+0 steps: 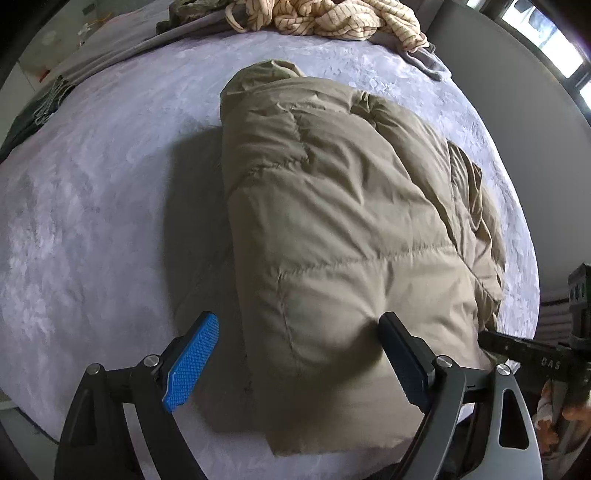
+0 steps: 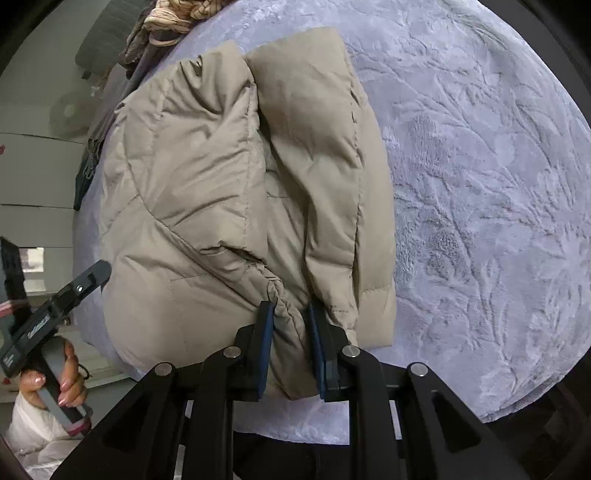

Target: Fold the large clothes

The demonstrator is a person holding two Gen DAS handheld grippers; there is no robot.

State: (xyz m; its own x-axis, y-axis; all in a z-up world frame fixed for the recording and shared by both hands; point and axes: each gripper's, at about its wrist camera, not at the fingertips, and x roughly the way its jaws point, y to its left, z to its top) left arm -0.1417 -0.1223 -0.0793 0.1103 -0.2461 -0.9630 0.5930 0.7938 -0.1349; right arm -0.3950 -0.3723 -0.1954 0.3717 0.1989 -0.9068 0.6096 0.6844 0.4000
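Note:
A large tan puffer jacket (image 1: 332, 206) lies partly folded on a lavender plush bed cover (image 1: 92, 221). My left gripper (image 1: 299, 325) is open, its blue pads astride the jacket's near corner; the right pad presses into the fabric. In the right wrist view the jacket (image 2: 192, 177) shows a folded-over sleeve with an elastic cuff. My right gripper (image 2: 288, 314) is shut on that cuff edge of the jacket at the bed's near side. The right gripper also shows at the right edge of the left wrist view (image 1: 517, 347), and the left gripper at the left of the right wrist view (image 2: 74, 288).
A cream striped garment (image 1: 325, 18) and grey clothes (image 1: 424, 55) are piled at the bed's far end. The bed cover (image 2: 480, 184) stretches wide to the right of the jacket. A grey wall and window lie beyond the bed's right edge.

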